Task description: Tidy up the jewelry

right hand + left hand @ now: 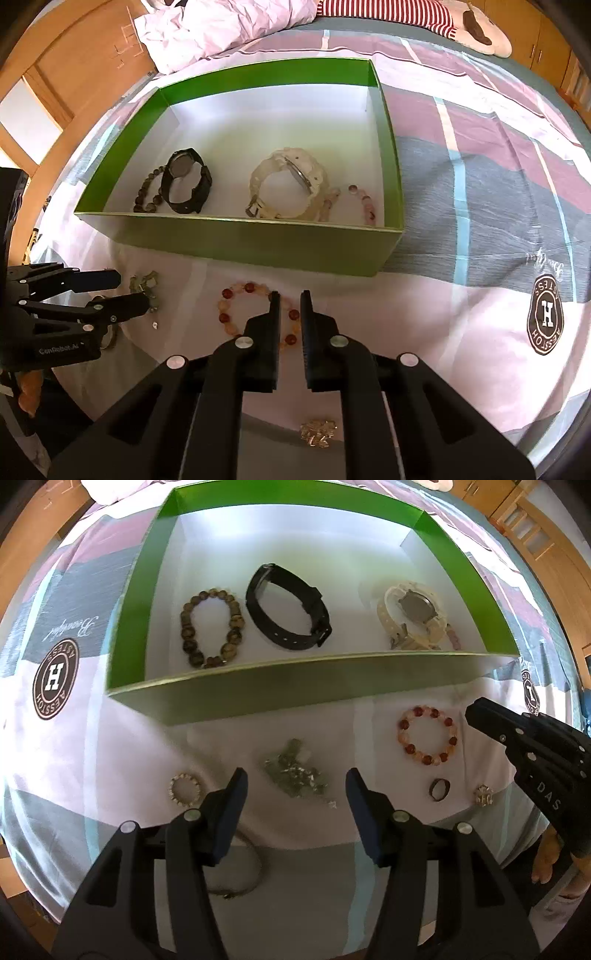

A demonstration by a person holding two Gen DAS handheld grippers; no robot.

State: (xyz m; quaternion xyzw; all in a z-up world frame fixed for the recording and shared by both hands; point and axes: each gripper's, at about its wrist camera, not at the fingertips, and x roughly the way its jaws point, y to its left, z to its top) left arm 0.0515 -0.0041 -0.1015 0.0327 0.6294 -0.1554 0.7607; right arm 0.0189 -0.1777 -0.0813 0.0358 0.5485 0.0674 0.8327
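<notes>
Green box (229, 698) sits on the bed (92, 746), near wall facing both grippers. Inside, left to right: brown bead bracelet (212, 627), long axis running front-to-back; black watch (288, 607), strap looped and lying at a diagonal; clear watch (412, 614) on its side, caseback up. Back half of the box floor is bare.

Outside, a strip of bedspread btwn box wall and grippers holds the loose pcs. Left gripper (295, 790) is spread wide, nothing btwn fingers, hovering over a silver chain heap (295, 771); small pearl ring (184, 788) just beside its left finger. Red-orange bead bracelet (428, 736) lies flat, round, near the box's right end.

Right wrist view: right gripper (289, 306) narrowed to a slim gap, over that bracelet's right side (229, 317); can't tell if it's pinching beads. Only this view shows a pink bead bracelet (364, 203) in the box's right corner and a gold brooch (318, 432) below the gripper. Only the left view shows a dark ring (439, 789).
</notes>
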